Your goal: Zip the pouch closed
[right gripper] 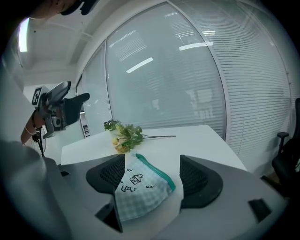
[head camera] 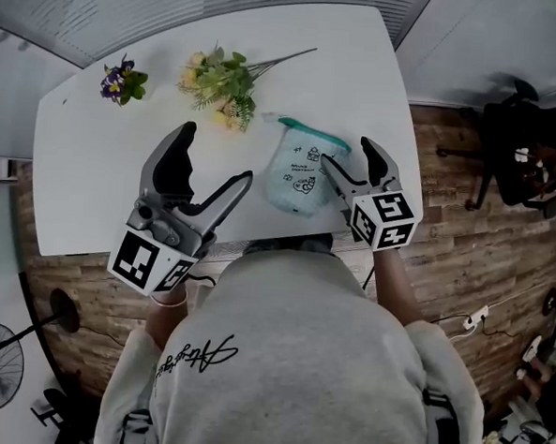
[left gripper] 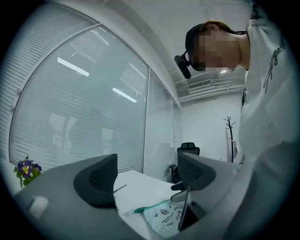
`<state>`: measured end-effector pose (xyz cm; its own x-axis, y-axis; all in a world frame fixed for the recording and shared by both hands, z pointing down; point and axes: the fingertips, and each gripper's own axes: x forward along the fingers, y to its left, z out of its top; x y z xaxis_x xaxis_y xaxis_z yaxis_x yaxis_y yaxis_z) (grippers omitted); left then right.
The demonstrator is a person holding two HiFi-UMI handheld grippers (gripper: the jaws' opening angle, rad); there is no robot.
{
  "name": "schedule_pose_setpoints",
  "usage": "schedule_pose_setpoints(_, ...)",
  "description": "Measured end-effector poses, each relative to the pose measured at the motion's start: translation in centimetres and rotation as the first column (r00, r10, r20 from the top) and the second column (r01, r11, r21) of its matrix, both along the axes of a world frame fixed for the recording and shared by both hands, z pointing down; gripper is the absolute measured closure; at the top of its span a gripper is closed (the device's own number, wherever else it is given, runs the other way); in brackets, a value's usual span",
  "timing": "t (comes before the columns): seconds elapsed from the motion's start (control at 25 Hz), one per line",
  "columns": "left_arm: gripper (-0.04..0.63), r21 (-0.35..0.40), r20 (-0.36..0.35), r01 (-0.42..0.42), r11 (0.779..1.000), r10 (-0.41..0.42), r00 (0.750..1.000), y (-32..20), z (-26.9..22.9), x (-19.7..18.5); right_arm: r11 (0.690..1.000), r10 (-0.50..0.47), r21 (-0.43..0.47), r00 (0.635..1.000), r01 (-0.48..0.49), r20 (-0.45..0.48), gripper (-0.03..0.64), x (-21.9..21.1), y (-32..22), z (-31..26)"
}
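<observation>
While the pouch (head camera: 298, 178) lies flat on the white table (head camera: 102, 177), close to its near edge and toward the right corner, both grippers hover with their jaws spread wide and nothing pinched. The pouch is pale check cloth with small dark drawings, and a teal zipper band (head camera: 313, 133) runs along its far side; whether the zip is drawn cannot be made out. The right gripper (head camera: 348, 155) sits at the pouch's right side, tilted down toward it. In the right gripper view the pouch (right gripper: 140, 187) shows in the gap between the two open jaws, with the pads not pressing on it. The left gripper (head camera: 216, 156) is held over the near edge just left of the pouch, its jaws empty. A bunch of yellow flowers (head camera: 221, 81) lies beyond the pouch toward the far edge, and a small purple sprig (head camera: 124, 82) lies near the far left corner.
</observation>
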<state>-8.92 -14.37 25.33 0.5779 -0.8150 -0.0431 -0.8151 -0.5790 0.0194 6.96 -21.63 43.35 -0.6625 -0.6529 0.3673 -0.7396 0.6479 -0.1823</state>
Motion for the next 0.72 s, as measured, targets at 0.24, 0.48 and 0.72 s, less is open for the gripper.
schedule_pose_setpoints(0.24,0.207,-0.007,-0.006,-0.007,1.000,0.007,1.000,0.3,0.0,-1.6,0.999,0.014,-0.045,0.996,-0.018,-0.086,0.267,-0.8,-0.1,2.4)
schedule_pose_setpoints(0.48,0.207,-0.007,-0.018,-0.018,1.000,0.018,1.000,0.6,0.2,-3.2,0.996,0.015,-0.082,0.979,-0.032,-0.202,0.267,-1.4,-0.2,4.8)
schedule_pose_setpoints(0.72,0.207,-0.011,-0.022,-0.018,1.000,0.017,1.000,0.8,0.6,-5.5,0.994,0.048,-0.074,0.938,-0.078,-0.343,0.270,-1.7,-0.5,6.4)
